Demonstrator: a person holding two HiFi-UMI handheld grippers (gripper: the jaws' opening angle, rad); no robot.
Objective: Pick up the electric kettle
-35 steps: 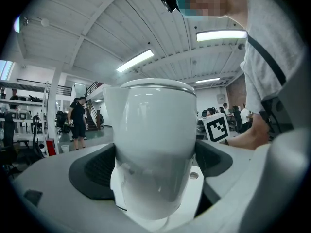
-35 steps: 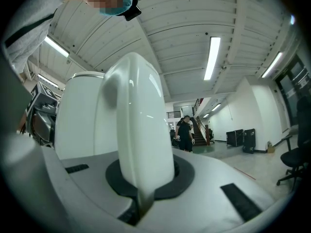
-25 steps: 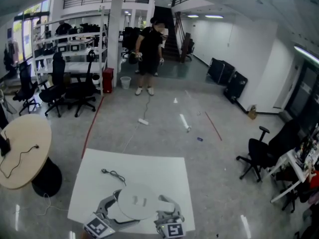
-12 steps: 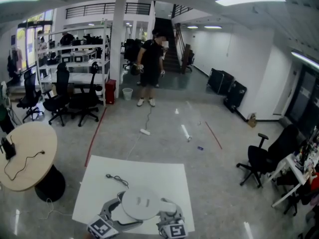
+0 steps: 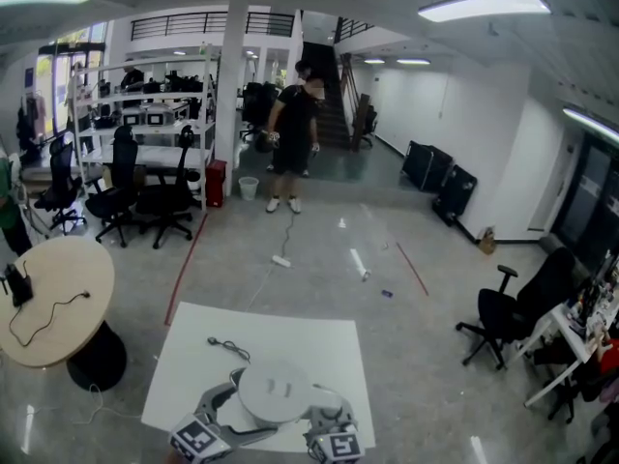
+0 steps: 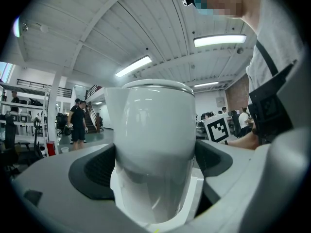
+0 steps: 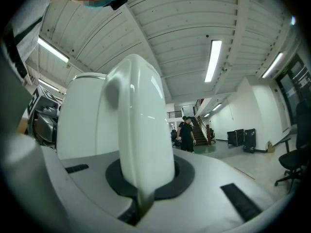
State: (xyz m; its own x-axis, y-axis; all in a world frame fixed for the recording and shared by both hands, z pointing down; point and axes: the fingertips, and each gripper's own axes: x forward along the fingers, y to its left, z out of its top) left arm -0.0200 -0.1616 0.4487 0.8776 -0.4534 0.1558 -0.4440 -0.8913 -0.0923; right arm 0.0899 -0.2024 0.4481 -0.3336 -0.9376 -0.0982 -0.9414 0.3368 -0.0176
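The white electric kettle [image 5: 276, 391] hangs just above the white table [image 5: 290, 332], held between both grippers at the bottom of the head view. My left gripper [image 5: 230, 406] is shut on the kettle's body [image 6: 153, 130], with its dark pads [image 6: 95, 166] pressed against both sides. My right gripper [image 5: 324, 409] is shut on the kettle's curved handle [image 7: 141, 125], which rises from between its jaws, with the body [image 7: 85, 115] behind it. From above only the round lid shows; the kettle's base is hidden.
A thin dark cable [image 5: 224, 343] lies on the table beyond the kettle. A round wooden table [image 5: 53, 298] stands to the left and a black office chair [image 5: 508, 317] to the right. A person [image 5: 293, 133] stands far off by the stairs.
The kettle and both grippers have risen a little together, with the grip unchanged. The head view has tilted slightly, so the room sits lower in the picture.
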